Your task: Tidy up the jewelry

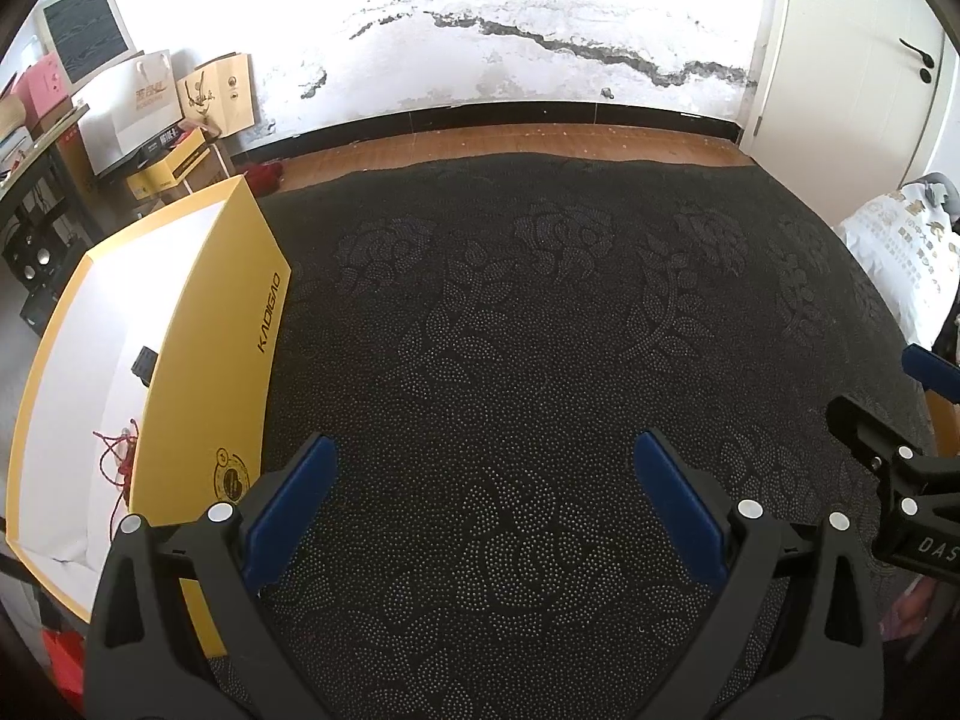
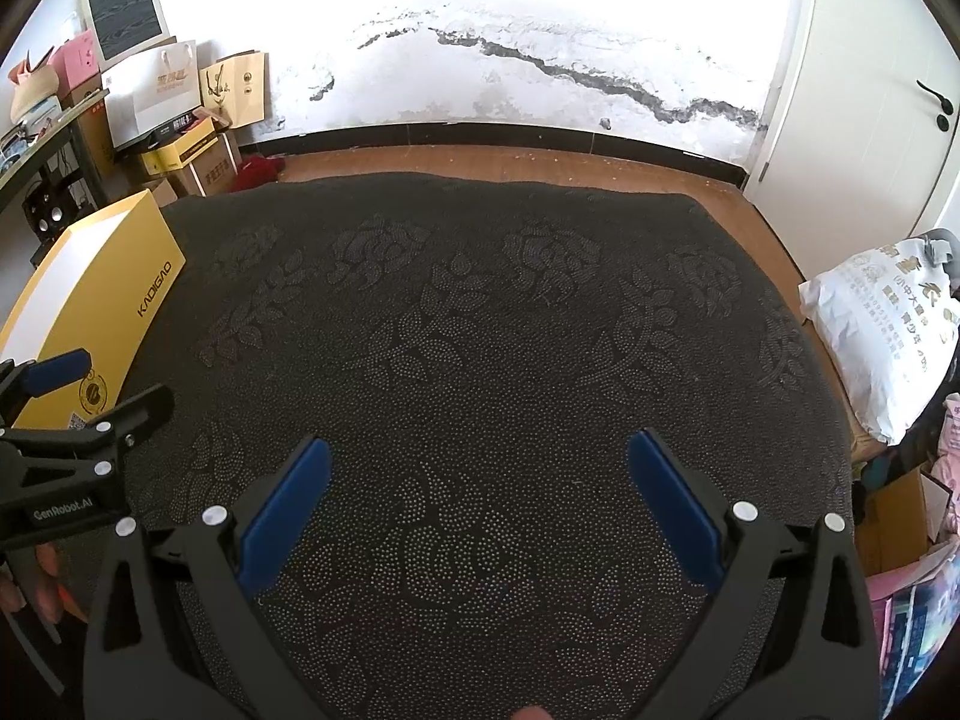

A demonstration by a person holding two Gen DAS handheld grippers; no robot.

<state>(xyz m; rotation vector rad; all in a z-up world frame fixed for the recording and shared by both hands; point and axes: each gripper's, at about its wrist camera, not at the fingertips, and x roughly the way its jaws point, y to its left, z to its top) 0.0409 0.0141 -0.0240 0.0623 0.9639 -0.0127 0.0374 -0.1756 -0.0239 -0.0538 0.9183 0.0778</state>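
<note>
Hovering over the dark patterned mat (image 1: 540, 330), both hand-held grippers hold nothing, jaws spread wide: the left hand-held gripper (image 1: 486, 504) and the right hand-held gripper (image 2: 480, 504), side by side. The yellow box (image 1: 204, 360) lies at about 9 o'clock from the left one, just beside it, its long axis running away towards 12. Inside, on the white lining (image 1: 78, 372), a tangle of red cord (image 1: 117, 468) sits at the near end, thin and limp, likely a bracelet or necklace; a small black thing (image 1: 144, 363) lies further in, too small to tell. The left hand-held gripper is nearer by far; the right sees the box (image 2: 102, 300) only at its 10 o'clock, well apart. No jewelry shows on the mat
</note>
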